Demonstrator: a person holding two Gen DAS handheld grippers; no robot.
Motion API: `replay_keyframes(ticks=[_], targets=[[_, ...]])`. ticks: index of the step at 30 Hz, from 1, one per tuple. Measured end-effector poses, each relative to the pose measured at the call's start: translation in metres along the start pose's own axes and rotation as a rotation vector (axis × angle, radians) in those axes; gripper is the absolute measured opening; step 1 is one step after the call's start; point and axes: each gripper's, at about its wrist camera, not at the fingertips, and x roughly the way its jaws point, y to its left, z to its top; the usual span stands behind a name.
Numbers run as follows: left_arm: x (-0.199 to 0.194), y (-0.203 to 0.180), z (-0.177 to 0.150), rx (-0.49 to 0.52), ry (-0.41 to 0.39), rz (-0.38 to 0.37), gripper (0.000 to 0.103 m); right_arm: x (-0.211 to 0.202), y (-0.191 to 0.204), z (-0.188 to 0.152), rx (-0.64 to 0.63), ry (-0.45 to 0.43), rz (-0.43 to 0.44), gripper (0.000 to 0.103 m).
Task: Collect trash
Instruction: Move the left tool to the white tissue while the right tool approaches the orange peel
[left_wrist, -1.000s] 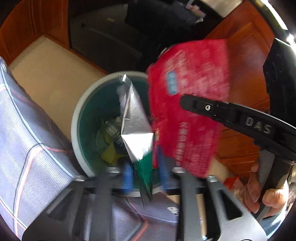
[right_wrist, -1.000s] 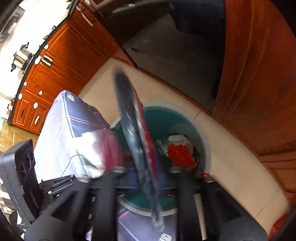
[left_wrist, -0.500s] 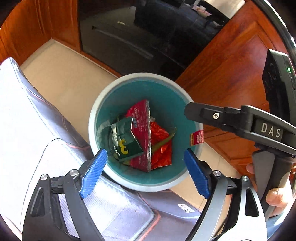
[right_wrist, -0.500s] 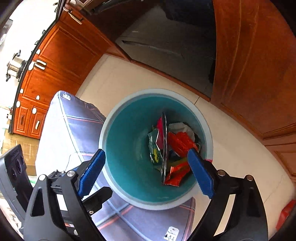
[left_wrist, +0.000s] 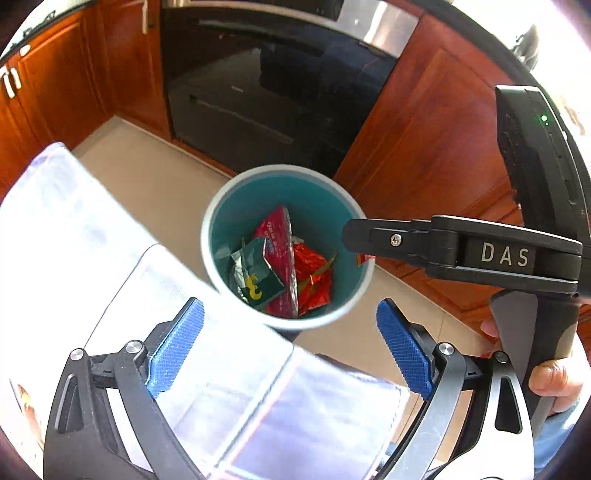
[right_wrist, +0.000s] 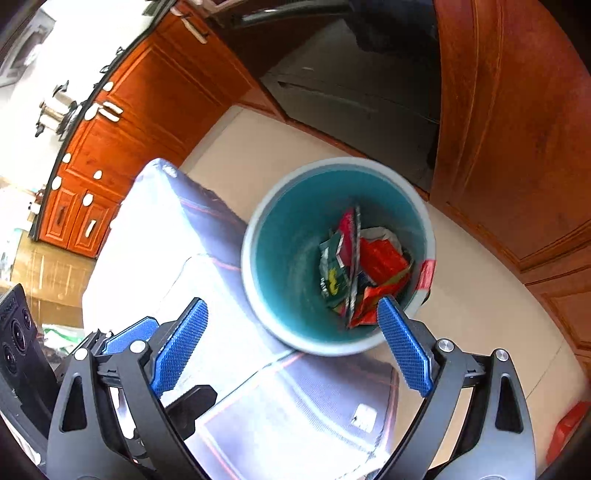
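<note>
Teal-lined, grey-rimmed trash bin (left_wrist: 221, 206) stands on the tiled floor (left_wrist: 147, 177) beside a grey cushion (left_wrist: 92, 240). Inside: a red snack wrapper (left_wrist: 275, 230) on edge, a green foil packet (left_wrist: 258, 277) against it, crumpled red wrappers (left_wrist: 314, 280) alongside. Left tongs (left_wrist: 290, 347) and right tongs (right_wrist: 293, 341) have just been opening; both gape wide, nothing between them.

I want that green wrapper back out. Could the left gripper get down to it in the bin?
Probably yes: the left gripper is open and empty above the uncovered bin, and the green wrapper lies on top.
</note>
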Motion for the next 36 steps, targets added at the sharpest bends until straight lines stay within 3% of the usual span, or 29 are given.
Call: replay_keyframes(ticks=[7, 11, 24, 31, 36], targets=[[-0.050, 0.012, -0.043, -0.031, -0.068, 0.012, 0.097, -0.026, 0.037, -0.037, -0.053, 0.003, 0.028, 0.090], [-0.076, 0.031, -0.080, -0.043, -0.113, 0.038, 0.099, -0.032, 0.066, -0.064, -0.103, 0.016, 0.044, 0.096], [-0.174, 0.145, -0.226, -0.267, -0.195, 0.192, 0.099, 0.038, 0.169, -0.161, -0.313, 0.273, 0.120, 0.097], [-0.194, 0.197, -0.290, -0.424, -0.196, 0.257, 0.099, 0.066, 0.181, -0.197, -0.320, 0.336, 0.138, 0.097], [-0.178, 0.199, -0.322, -0.479, -0.167, 0.247, 0.099, 0.075, 0.178, -0.206, -0.297, 0.324, 0.132, 0.097]])
